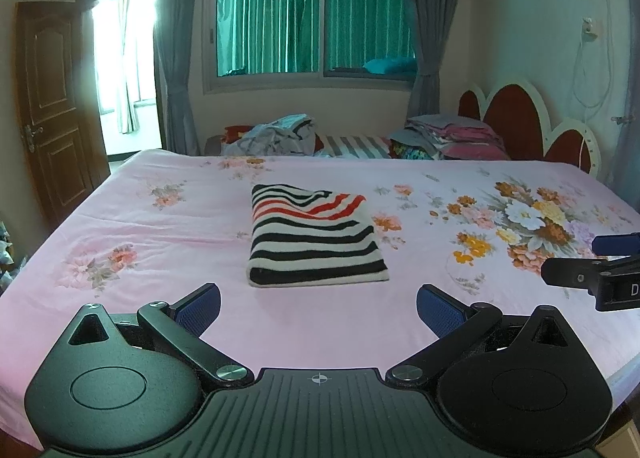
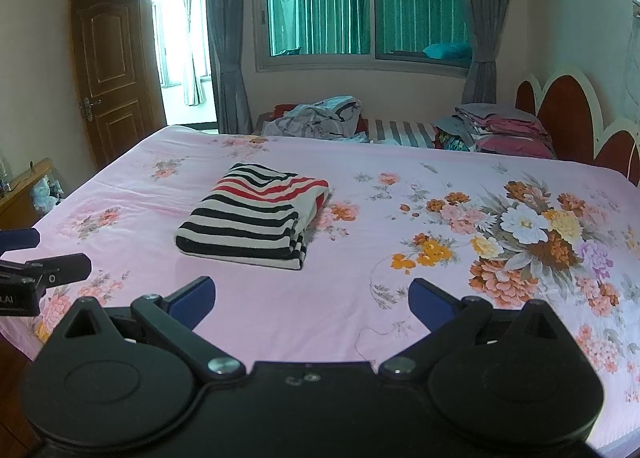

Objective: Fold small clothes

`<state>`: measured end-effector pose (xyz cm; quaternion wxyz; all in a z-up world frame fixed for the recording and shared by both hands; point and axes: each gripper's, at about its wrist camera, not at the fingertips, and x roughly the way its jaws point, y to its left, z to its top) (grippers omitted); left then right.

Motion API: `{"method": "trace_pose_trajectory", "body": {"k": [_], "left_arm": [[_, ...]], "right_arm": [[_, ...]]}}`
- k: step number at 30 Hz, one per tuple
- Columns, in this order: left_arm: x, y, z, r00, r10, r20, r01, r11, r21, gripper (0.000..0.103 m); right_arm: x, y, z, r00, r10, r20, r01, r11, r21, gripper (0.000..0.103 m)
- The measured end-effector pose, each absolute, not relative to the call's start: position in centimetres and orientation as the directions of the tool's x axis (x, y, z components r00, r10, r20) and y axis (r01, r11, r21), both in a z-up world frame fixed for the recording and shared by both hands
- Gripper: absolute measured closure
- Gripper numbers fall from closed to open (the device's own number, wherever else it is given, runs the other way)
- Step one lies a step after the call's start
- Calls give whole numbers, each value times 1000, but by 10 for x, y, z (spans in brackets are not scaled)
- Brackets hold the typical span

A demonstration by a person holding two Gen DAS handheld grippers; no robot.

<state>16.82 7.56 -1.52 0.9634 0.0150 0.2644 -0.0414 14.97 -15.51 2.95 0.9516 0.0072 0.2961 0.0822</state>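
On the pink bedsheet (image 1: 160, 225), the striped garment (image 1: 314, 236) lies folded, both grippers' jaws apart.

The right gripper (image 1: 600, 258) is cut off by the right edge of the left wrist view, so only its finger ends and part of a white marking show, and the left gripper (image 2: 36, 254) is likewise cropped at the left edge of the right wrist view. The folded striped garment (image 1: 316, 236) hides its own inner layers. The clothes pile (image 2: 320, 115) behind the bed (image 2: 280, 318) is too jumbled to tell apart.
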Motion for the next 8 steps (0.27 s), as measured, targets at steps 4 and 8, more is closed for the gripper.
{"method": "trace_pose_trajectory", "body": {"k": [4, 8], "left_arm": [[164, 76, -16, 868, -55, -493, 69, 998, 11, 0], [164, 77, -15, 869, -54, -492, 67, 998, 8, 0]], "right_arm": [[150, -156, 29, 809, 164, -564, -158, 986, 60, 0], [151, -156, 28, 807, 169, -566, -163, 985, 61, 0]]}}
